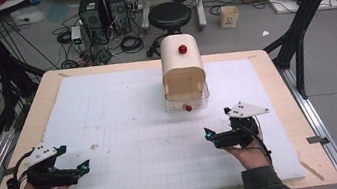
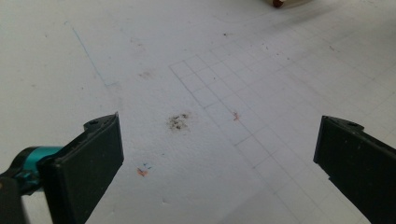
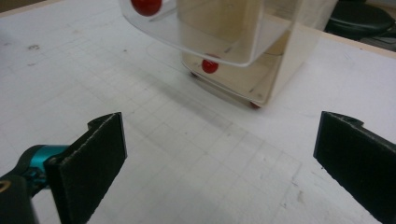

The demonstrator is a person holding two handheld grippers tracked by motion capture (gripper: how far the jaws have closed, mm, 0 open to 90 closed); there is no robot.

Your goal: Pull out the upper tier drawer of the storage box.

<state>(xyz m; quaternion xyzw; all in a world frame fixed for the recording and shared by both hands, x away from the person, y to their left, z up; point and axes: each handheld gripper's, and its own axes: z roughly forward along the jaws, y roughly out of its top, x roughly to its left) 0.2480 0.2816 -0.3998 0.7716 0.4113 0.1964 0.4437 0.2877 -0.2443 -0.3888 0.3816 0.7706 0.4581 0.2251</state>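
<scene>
White gridded board (image 1: 126, 131), no writing; cream bin (image 1: 183, 72); left claw (image 1: 85, 166) and right claw (image 1: 208, 135) spread.

In the left gripper view the cream box (image 2: 286, 2) was cut off by the top edge, upper right of the frame; just a sliver and a red knob (image 2: 277, 3) showed. In the right gripper view its top was cropped and its clear drawer (image 3: 205, 32) blurred. What lay inside could not be determined.

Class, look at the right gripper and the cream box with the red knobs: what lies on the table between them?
Nothing: between the right gripper and the cream box runs bare white gridded board, seen in the right gripper view and the high view.
</scene>
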